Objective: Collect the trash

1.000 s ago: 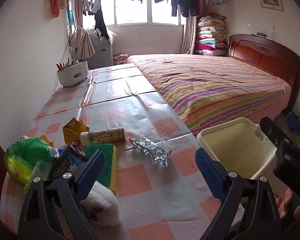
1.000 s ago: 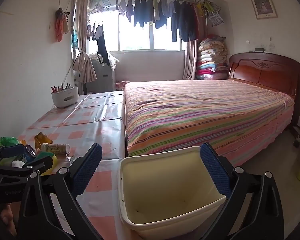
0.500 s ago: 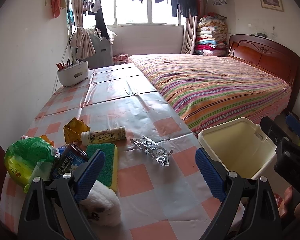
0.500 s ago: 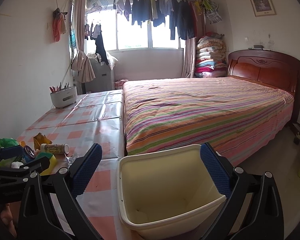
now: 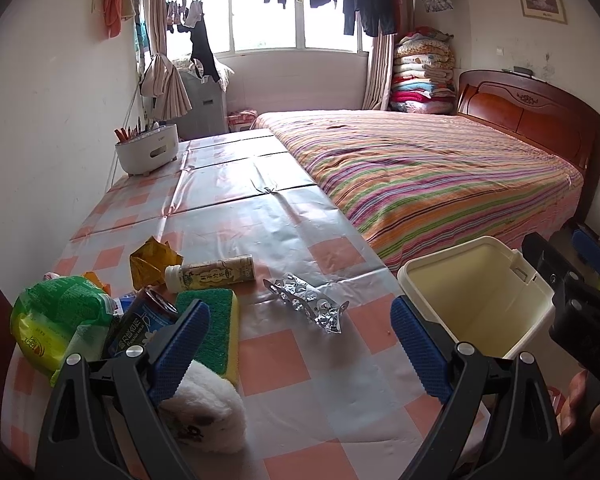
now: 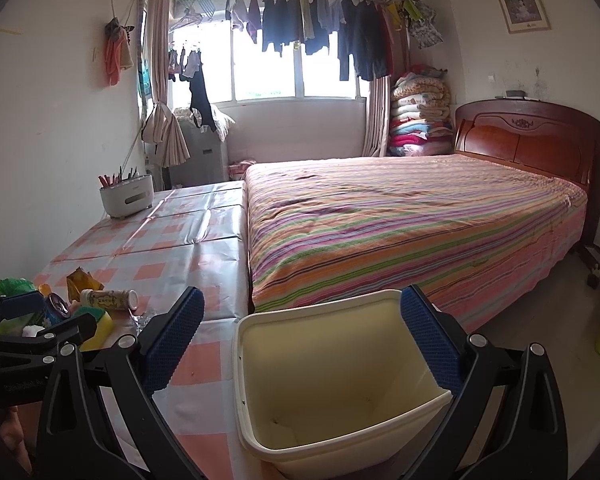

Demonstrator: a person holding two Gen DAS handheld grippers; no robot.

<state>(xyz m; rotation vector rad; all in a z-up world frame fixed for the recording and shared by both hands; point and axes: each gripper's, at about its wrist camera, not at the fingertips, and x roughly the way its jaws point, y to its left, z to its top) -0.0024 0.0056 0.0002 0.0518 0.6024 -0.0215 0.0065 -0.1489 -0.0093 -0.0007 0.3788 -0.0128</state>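
Left view: nothing has shifted since a second ago. The left gripper (image 5: 296, 334) hangs wide open and empty over the checked table (image 5: 284, 360), foil wrapper (image 5: 306, 309) and bottle (image 5: 210, 274) ahead, bin (image 5: 476, 300) right.

Right view: the right gripper (image 6: 302, 340), fingers spread and empty, frames the bin (image 6: 340, 384); only here the striped bed (image 6: 400, 216) shows whole.

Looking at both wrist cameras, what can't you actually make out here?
- Dark printed can, left wrist view: blue left gripper pad covers its lower part.
- Cream plastic bin, right wrist view: base cut off by the frame edge.
- Crumpled silver foil wrapper, right wrist view: mostly hidden behind a right gripper finger.
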